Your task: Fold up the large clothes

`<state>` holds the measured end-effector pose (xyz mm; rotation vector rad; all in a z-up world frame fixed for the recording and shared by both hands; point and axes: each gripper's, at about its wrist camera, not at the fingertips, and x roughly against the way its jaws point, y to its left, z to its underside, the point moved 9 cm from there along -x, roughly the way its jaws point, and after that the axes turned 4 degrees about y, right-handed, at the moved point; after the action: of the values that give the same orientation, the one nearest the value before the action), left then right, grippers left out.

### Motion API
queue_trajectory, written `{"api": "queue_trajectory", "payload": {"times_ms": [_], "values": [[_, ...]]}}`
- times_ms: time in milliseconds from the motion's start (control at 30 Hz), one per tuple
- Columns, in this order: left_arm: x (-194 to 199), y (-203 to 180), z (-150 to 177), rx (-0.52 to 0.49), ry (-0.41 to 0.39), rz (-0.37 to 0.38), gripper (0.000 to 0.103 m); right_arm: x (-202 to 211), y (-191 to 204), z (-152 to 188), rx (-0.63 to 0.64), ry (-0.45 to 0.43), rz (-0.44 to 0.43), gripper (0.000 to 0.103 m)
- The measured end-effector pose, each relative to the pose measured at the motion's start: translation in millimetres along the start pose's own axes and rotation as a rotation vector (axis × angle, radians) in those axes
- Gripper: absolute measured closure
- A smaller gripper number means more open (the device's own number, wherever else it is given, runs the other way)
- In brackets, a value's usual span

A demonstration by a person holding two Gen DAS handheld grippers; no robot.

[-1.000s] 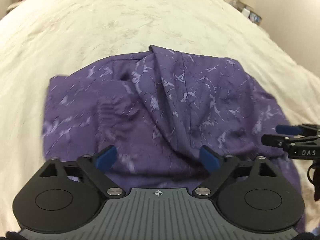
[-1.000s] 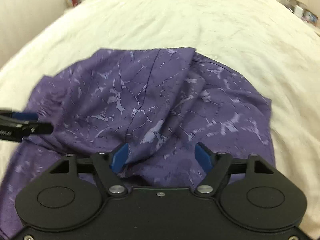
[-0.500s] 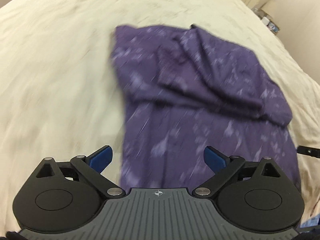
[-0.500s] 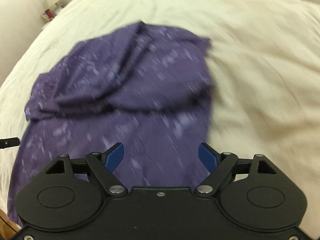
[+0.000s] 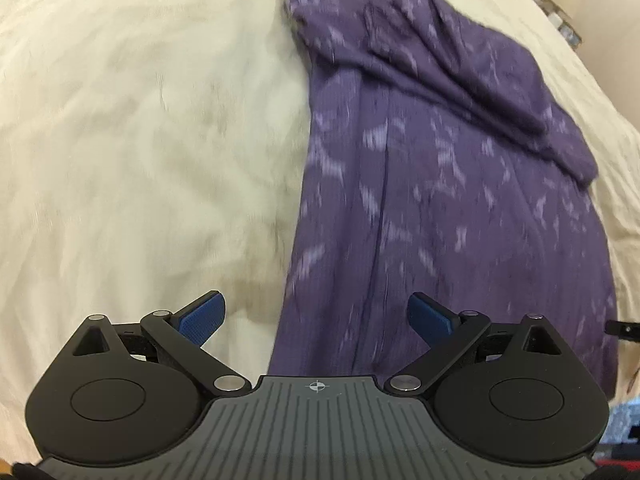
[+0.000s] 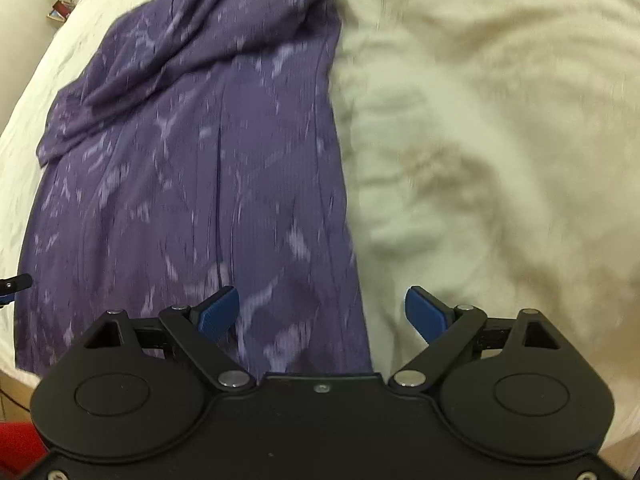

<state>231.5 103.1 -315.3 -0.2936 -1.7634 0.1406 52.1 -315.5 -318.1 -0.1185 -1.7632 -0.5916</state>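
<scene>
Motion blur smeared the purple garment [image 5: 440,200] and its pale pattern, and the cream bedspread [image 5: 140,140] too. The garment's near hem was hidden behind each gripper's body. Small things at the room's edge [image 6: 60,10] were too tiny to identify.

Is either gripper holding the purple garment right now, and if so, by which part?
Nothing is held. The left gripper and right gripper are both open, their jaws having just been opening, above the purple garment lying on the cream bedcover.
</scene>
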Motion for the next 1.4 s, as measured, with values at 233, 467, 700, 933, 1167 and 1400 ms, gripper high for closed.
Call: {"api": "queue_trajectory", "payload": {"times_ms": [233, 467, 700, 933, 1167, 1400], "values": [[-8, -4, 32, -0.035, 0.042, 0.020, 0.000, -6, -5, 18, -0.074, 0.019, -0.037, 0.010], [-9, -8, 40, -0.073, 0.047, 0.033, 0.000, -17, -2, 36, -0.042, 0.086, -0.063, 0.005], [-6, -8, 45, -0.051, 0.021, 0.026, 0.000, -34, 18, 61, 0.071, 0.164, -0.054, 0.003], [-8, -9, 43, -0.024, 0.035, 0.011, 0.001, -26, 22, 51, 0.068, 0.103, -0.064, 0.005], [-1, -11, 38, 0.011, 0.045, 0.064, 0.051, -26, 19, 44, 0.023, 0.123, -0.132, 0.046], [36, -12, 28, 0.156, -0.012, 0.224, 0.090, 6, 29, 35, 0.008, 0.084, -0.239, 0.089]]}}
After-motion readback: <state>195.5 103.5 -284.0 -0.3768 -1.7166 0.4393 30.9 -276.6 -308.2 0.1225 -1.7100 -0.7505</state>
